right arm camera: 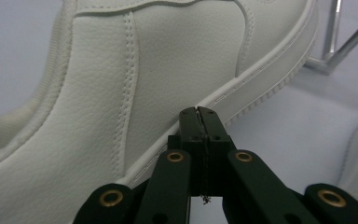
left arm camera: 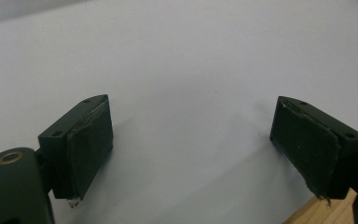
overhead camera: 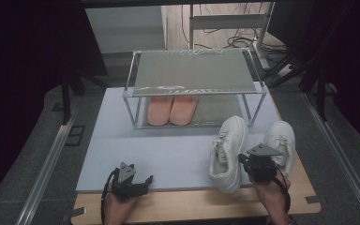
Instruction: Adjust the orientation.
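The right tool [overhead camera: 249, 161] sat between two white sneakers on the counter [overhead camera: 168, 154], its jaws pressed together with nothing between them, the tips right at the sole edge of the left sneaker [overhead camera: 228, 152]; in the right gripper view those closed tips met the rubber rim of that sneaker [right arm camera: 158, 79], though whether they actually touched it was hard to tell. The right sneaker [overhead camera: 281, 140] lay just beside the tool on its other side. Both shoes stood in front of a clear rack [overhead camera: 194, 86] whose lower level already held a pair of pink slippers [overhead camera: 171, 110] on its left half. The left tool [overhead camera: 138, 183] rested near the counter's front edge, well apart from the shoes, its jaws spread wide over bare surface with nothing between them [left arm camera: 191, 154]. The job looked like putting the sneakers on the rack, and no grasp had been made. With the jaws shut, the right tool could only nudge the shoe, and a sideways push at the sole might tip it or slide it away. Pinching only the thin sole rim might let the shoe twist and drop. The cramped gap also risked knocking the right sneaker toward the counter's edge.
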Action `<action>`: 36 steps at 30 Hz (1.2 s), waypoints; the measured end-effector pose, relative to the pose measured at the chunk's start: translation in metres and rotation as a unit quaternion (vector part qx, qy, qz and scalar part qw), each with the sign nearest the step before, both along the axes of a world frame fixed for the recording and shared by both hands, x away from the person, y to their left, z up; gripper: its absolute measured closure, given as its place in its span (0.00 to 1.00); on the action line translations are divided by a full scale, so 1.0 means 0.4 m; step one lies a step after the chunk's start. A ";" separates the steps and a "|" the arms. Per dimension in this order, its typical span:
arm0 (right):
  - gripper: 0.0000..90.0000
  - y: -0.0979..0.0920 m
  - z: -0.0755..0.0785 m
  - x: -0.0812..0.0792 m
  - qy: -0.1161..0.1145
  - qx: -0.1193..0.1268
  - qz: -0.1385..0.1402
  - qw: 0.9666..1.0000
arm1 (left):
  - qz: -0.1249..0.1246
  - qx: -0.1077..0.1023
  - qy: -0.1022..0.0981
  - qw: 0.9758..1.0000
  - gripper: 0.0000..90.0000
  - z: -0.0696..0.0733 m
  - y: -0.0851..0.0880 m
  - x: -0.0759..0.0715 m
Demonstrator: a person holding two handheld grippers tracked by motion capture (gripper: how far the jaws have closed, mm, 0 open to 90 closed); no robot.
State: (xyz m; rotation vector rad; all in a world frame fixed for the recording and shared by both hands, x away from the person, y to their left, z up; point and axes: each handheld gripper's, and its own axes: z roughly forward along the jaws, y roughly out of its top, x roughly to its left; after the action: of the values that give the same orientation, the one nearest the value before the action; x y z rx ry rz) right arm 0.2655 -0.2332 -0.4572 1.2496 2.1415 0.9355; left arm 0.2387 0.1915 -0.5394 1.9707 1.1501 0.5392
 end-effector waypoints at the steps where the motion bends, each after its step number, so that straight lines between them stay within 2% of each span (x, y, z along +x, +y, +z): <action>1: 1.00 0.001 -0.001 0.000 -0.001 -0.002 -0.002 1.000 | 0.000 0.000 0.000 1.000 0.14 0.000 0.000 0.000; 4: 1.00 0.006 -0.005 0.000 0.000 -0.001 -0.009 1.000 | 0.000 0.000 0.000 1.000 0.14 0.000 0.000 0.000; 8: 1.00 0.019 -0.022 0.004 0.008 -0.015 -0.022 1.000 | 0.000 0.000 0.000 1.000 0.14 0.000 0.000 0.000; 11: 1.00 0.038 -0.054 0.014 0.029 -0.024 -0.022 0.999 | 0.000 0.000 0.000 1.000 0.14 0.000 0.000 0.000; 12: 1.00 0.044 -0.066 0.017 0.029 -0.025 -0.023 0.999 | 0.000 -0.001 0.000 1.000 0.14 0.000 0.000 0.000; 14: 1.00 0.052 -0.079 0.022 0.028 -0.005 -0.020 0.999 | 0.000 -0.001 0.001 1.000 0.14 0.000 0.000 0.000; 17: 1.00 0.061 -0.082 0.025 0.025 -0.007 -0.018 1.000 | 0.000 0.000 0.000 1.000 0.14 0.000 0.000 0.000; 20: 1.00 0.046 -0.073 0.016 0.023 0.018 -0.012 1.000 | 0.000 -0.001 0.000 1.000 0.14 0.000 0.000 0.000; 21: 1.00 0.043 -0.067 0.010 0.019 0.018 -0.010 1.000 | 0.000 0.000 0.000 1.000 0.14 0.000 0.000 0.000; 27: 1.00 0.043 -0.024 -0.028 0.018 0.052 0.027 0.998 | 0.000 0.000 0.000 1.000 0.14 0.000 0.000 0.000; 36: 0.99 0.075 0.021 -0.049 0.016 0.076 0.063 0.995 | 0.000 0.000 0.000 1.000 0.14 0.000 0.000 0.000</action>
State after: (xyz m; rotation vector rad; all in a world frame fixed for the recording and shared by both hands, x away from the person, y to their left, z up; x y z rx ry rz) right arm 0.2458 -0.2034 -0.4490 1.2180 2.2305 1.1569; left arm 0.2386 0.1913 -0.5394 1.9697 1.1512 0.5387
